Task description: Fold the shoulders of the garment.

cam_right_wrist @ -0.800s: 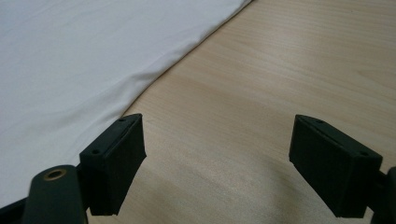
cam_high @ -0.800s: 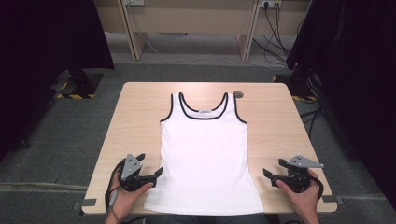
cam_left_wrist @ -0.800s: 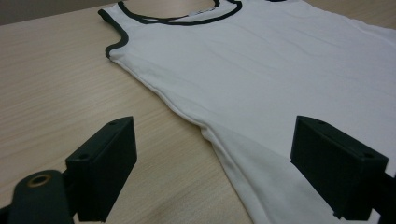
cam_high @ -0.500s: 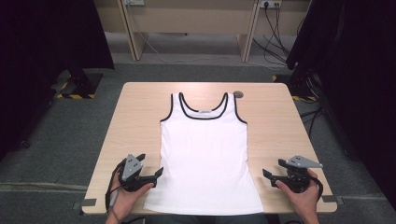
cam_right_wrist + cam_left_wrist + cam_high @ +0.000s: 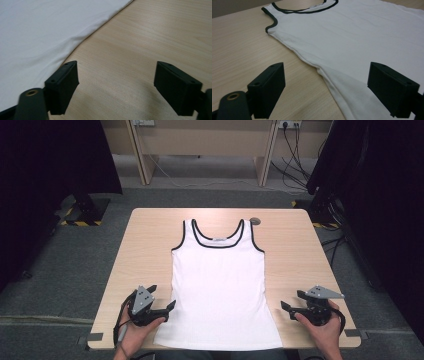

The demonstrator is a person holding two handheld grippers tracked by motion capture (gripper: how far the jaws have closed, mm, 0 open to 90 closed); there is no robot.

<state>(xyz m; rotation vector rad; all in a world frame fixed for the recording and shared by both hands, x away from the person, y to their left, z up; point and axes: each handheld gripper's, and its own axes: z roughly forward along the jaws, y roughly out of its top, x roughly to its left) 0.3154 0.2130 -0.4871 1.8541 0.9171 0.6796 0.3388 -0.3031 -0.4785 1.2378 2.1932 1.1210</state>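
Observation:
A white tank top (image 5: 220,285) with black trim at neck and armholes lies flat down the middle of the wooden table (image 5: 145,245), hem toward the person. My left gripper (image 5: 162,297) rests low at the shirt's lower left side, open and holding nothing. In the left gripper view the tank top's (image 5: 352,37) side edge runs between the jaws of the left gripper (image 5: 329,92). My right gripper (image 5: 292,300) sits just off the lower right side, open and empty. In the right gripper view bare wood lies between the jaws of the right gripper (image 5: 120,87), with the tank top (image 5: 37,30) to the left.
A round cable grommet (image 5: 255,220) is set in the table near the shirt's far right strap. Bare wood flanks the shirt on both sides. Tape marks (image 5: 95,337) sit at the near corners. Desk legs, cables and black curtains stand beyond the table.

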